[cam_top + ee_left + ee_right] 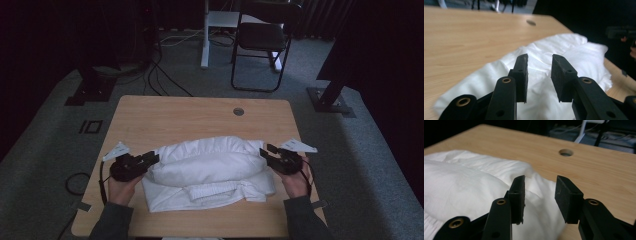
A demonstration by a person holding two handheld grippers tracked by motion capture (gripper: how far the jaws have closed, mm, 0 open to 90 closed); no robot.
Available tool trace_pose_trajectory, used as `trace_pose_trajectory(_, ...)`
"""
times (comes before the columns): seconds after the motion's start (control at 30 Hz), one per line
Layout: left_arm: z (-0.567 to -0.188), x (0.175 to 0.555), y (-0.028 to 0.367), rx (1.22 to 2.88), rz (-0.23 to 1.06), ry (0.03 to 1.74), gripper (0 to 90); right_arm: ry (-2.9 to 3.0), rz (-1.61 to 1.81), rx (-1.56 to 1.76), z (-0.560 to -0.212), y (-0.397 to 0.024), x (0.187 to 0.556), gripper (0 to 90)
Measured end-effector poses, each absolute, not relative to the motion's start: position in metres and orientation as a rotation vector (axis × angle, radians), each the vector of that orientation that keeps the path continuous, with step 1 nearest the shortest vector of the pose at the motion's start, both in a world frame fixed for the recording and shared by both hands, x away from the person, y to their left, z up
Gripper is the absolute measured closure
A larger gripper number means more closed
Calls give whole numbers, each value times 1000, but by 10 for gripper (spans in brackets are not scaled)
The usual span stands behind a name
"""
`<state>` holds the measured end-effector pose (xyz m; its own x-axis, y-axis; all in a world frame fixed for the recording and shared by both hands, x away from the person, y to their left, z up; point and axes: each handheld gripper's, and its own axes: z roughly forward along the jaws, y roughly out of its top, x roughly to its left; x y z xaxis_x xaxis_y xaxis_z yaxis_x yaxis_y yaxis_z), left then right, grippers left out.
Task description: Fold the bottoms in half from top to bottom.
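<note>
A white folded garment [210, 167] lies bunched on the near half of the wooden table [190, 112], with a ribbed elastic band facing the front edge. At its left end my left gripper [152, 159] sits low, jaws apart. In the left gripper view that gripper [539, 65] stands open over the cloth [564, 50], with nothing pinched between the pads. My right gripper [267, 150] is at the garment's right end. Seen in its own view, the right gripper [540, 187] is open above the cloth's edge [461, 182], and no fabric is between the pads.
A round cable hole [238, 111] sits near the table's far edge. Bare wood lies beyond the garment. On the floor behind stand a black chair [262, 40], a white desk leg [205, 35] and cables. The other gripper [621, 32] shows dimly at the right of the left gripper view.
</note>
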<state>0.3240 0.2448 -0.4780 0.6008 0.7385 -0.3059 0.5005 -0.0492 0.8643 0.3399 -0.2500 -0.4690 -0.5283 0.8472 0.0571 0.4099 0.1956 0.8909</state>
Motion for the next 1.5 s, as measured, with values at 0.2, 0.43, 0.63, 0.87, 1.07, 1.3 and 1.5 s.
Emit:
trace_pose_trajectory(0.2, -504, 349, 213, 1850, 105, 1097, 656, 2206, 1186, 1197, -487, -208, 376, 611)
trace_pose_trajectory(0.43, -511, 323, 199, 1945, 75, 1011, 739, 2380, 1202, 1179, -511, -204, 353, 776)
trace_pose_trajectory(0.63, -532, 295, 190, 2092, 125, 1001, 732, 2435, 1188, 1167, -529, -214, 322, 773)
trace_pose_trajectory(0.87, -547, 301, 183, 2117, 212, 1024, 711, 2409, 1091, 1143, -547, -204, 313, 710)
trace_pose_trajectory(1.07, -553, 326, 195, 1980, 239, 1128, 722, 2362, 1070, 1136, -552, -194, 319, 691)
trace_pose_trajectory(1.3, -551, 353, 193, 1948, 324, 1218, 710, 2318, 1059, 1152, -553, -184, 341, 687)
trace_pose_trajectory(1.5, -546, 380, 192, 1923, 415, 1311, 664, 2273, 1027, 1215, -551, -174, 372, 683)
